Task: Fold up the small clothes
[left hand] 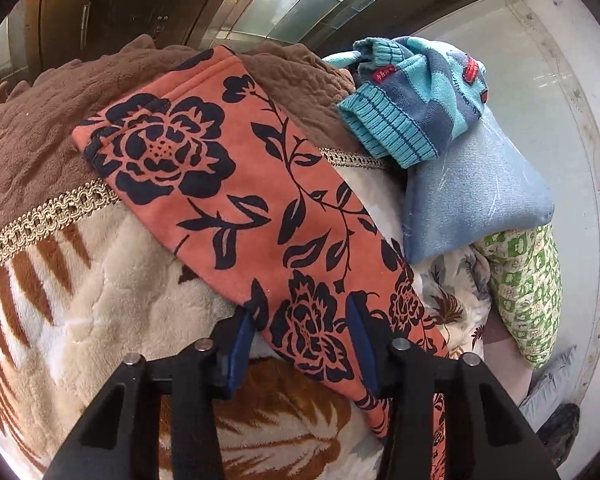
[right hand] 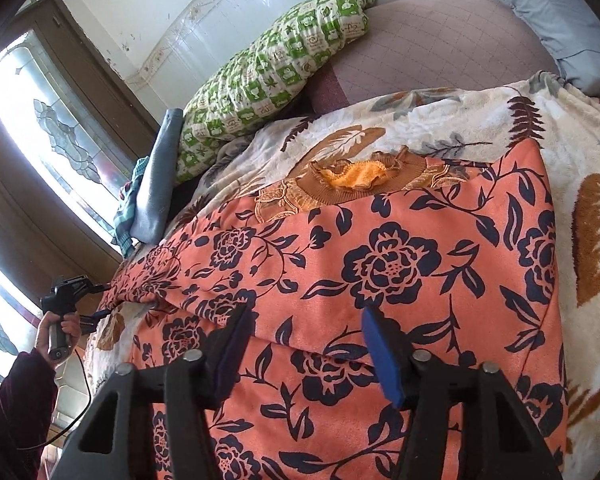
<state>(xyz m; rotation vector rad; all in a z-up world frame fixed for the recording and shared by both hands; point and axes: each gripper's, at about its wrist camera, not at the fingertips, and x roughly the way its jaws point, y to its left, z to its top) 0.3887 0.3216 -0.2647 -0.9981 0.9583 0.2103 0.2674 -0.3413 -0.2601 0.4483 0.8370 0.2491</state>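
Left wrist: striped knit [left hand: 404, 96] tops denim [left hand: 472, 200].

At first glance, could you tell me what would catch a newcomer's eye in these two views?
The orange garment with dark navy flowers dominates, spread over the cream plush blanket with brown leaves; its sleeve runs between the open fingers of the left hand-held gripper, and the right hand-held gripper hangs open over its body. Beyond lie a turquoise striped knit top on folded pale blue denim, beside a green-and-white patterned pillow.
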